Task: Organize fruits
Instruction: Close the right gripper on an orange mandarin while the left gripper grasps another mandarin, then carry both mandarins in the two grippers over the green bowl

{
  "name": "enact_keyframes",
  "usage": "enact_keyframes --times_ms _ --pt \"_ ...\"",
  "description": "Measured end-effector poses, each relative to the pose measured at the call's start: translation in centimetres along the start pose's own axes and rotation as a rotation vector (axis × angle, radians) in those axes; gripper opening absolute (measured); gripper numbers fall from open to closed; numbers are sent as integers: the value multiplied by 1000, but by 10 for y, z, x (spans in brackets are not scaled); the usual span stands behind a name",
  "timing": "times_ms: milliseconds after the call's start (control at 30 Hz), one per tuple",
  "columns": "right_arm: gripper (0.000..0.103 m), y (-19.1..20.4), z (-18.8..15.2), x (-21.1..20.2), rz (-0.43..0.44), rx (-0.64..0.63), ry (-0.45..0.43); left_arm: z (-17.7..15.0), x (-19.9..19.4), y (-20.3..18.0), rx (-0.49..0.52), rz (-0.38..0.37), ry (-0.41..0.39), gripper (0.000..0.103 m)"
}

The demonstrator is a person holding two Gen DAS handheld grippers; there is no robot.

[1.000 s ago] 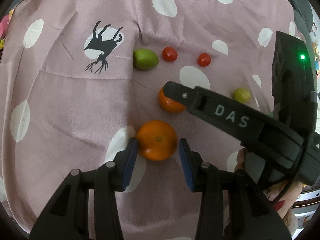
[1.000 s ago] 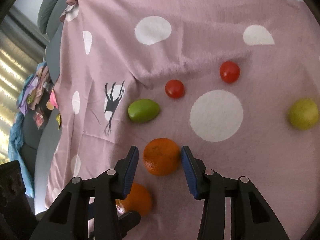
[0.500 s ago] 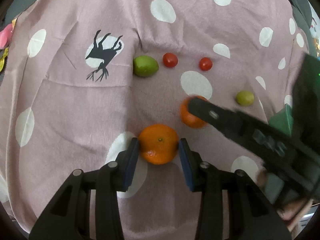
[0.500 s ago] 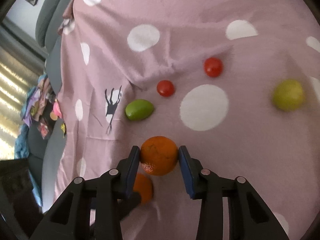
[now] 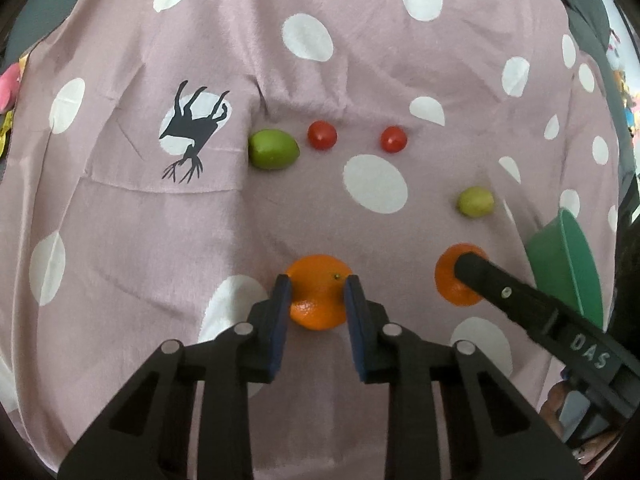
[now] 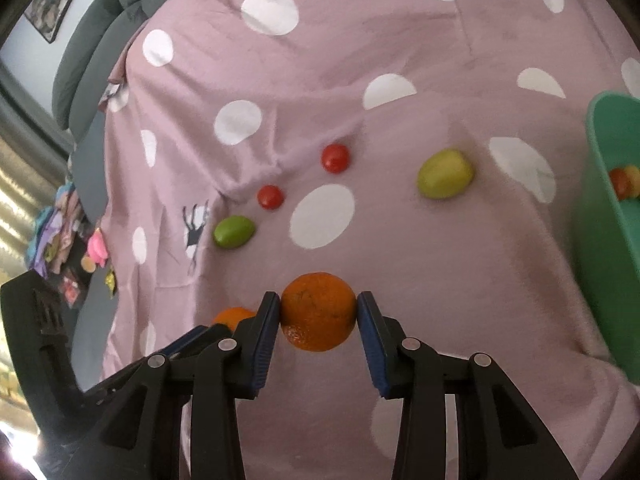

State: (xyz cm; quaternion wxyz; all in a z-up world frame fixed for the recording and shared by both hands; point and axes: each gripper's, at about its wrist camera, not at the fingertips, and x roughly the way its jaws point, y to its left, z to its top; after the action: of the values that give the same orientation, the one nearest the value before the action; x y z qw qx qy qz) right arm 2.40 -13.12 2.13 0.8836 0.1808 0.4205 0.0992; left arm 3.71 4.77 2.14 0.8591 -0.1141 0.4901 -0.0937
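My left gripper is shut on an orange above the pink spotted cloth. My right gripper is shut on a second orange and holds it off the cloth; that orange also shows in the left wrist view. On the cloth lie a green lime, two cherry tomatoes and a yellow-green lime. The left gripper's orange peeks out at lower left in the right wrist view.
A green tub stands at the right with small fruits inside; it also shows in the left wrist view. Grey cushions lie beyond the cloth's far left edge.
Both grippers closed on their oranges and lifted. The right gripper carried its orange to the right, toward the green tub, which has come into view.
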Motion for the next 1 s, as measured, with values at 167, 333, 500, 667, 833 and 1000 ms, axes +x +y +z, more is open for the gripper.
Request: enact_keyframes --times_ms 167,333,500,667,833,1000 --pt "42 1 -2 0 16 -4 13 2 -1 4 -11 -18 13 29" --pt "42 0 -2 -4 27 -4 6 0 7 6 -36 10 57 43" --pt "42 0 -1 -5 29 -4 11 -1 11 -2 2 55 40 44" --pt "42 3 -2 -1 17 -16 26 -5 22 -10 42 103 50 46" --pt "42 5 -3 -3 20 -21 21 -9 27 -13 27 104 48 44" --pt "42 3 -3 -8 27 -19 6 -11 23 -19 34 57 51 44"
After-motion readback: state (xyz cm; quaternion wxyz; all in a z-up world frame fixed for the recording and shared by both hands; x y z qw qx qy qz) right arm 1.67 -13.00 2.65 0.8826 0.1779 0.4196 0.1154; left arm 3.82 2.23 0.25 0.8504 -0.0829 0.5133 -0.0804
